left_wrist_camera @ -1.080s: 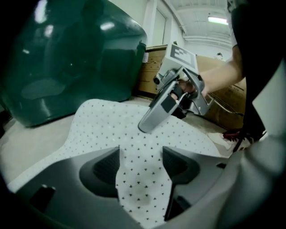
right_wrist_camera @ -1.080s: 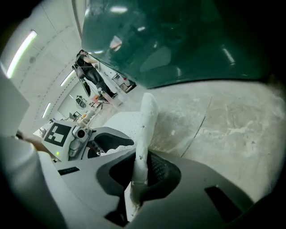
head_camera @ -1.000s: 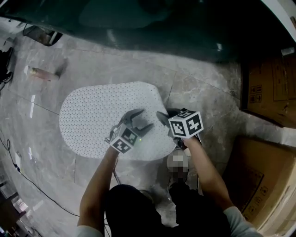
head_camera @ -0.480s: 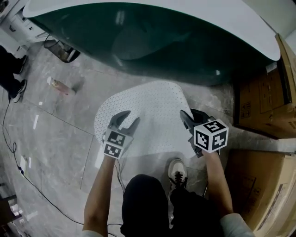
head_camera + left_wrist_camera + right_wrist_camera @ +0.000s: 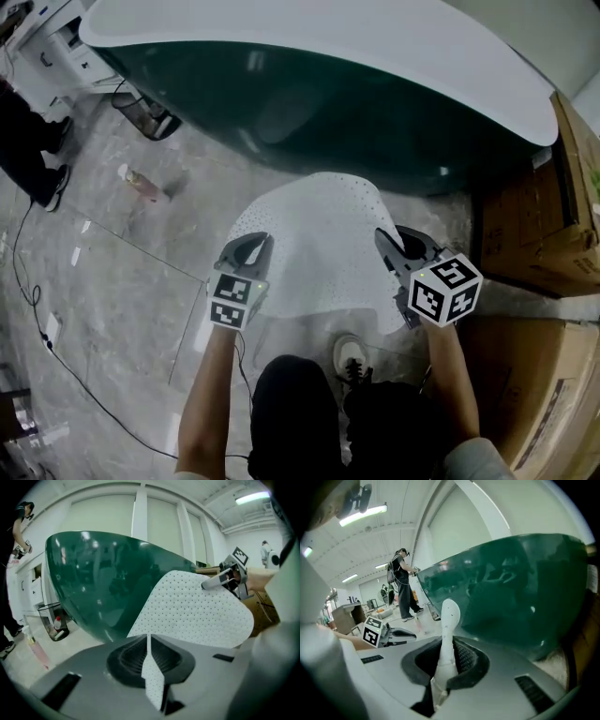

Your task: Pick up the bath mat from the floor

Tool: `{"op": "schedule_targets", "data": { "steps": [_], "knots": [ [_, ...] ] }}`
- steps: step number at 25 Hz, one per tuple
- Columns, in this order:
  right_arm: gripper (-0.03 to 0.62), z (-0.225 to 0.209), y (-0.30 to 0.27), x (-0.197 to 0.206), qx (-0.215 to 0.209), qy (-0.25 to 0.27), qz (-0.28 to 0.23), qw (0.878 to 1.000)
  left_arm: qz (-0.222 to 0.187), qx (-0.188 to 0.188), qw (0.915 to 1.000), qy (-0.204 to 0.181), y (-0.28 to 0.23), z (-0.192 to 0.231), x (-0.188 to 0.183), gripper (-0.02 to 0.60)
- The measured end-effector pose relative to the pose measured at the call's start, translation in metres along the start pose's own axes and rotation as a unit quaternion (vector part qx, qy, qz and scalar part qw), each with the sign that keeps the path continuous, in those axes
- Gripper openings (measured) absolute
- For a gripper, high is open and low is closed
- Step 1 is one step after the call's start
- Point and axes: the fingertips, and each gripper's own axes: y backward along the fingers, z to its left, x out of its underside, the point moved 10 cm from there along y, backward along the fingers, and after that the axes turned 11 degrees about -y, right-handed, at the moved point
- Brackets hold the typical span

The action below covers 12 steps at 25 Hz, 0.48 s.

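Lifted since a second ago: bath mat (image 5: 319, 244), flat on the floor (image 5: 122, 272) back then, now up in the air and bent like a little tent. Changed too: left claw (image 5: 246, 255), wide open back then, now closing on the mat's left edge, with that thin white edge pinched between its jaws.

Big things first. Huge green bathtub (image 5: 375, 103) just behind the mat, not touched. Grey stone floor underneath, with no part of the mat seen lying on it. Brown boxes (image 5: 534, 234) off to the right, well apart from the mat. Then the mat itself, held up by its two sides and hanging between both claws. Right claw (image 5: 398, 246) shut tight on the mat's right edge. Small bottle (image 5: 142, 185) lying on the floor at the left, far from everything.

Seems nearly done: mat picked up. Still to do, at a guess: finish the left squeeze and keep hold.
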Motion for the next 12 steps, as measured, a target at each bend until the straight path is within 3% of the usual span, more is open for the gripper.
{"op": "schedule_targets", "data": {
  "steps": [6,12],
  "knots": [
    [0.035,0.022,0.004,-0.023,-0.026,-0.05,0.032,0.998,0.028,-0.005,0.9992,0.028,0.039,0.019,-0.035,0.021],
    [0.035,0.075,0.046,-0.084,-0.028,-0.059,0.066,0.996,0.053,-0.004,0.9959,0.074,0.107,0.03,-0.101,0.02]
  ]
}}
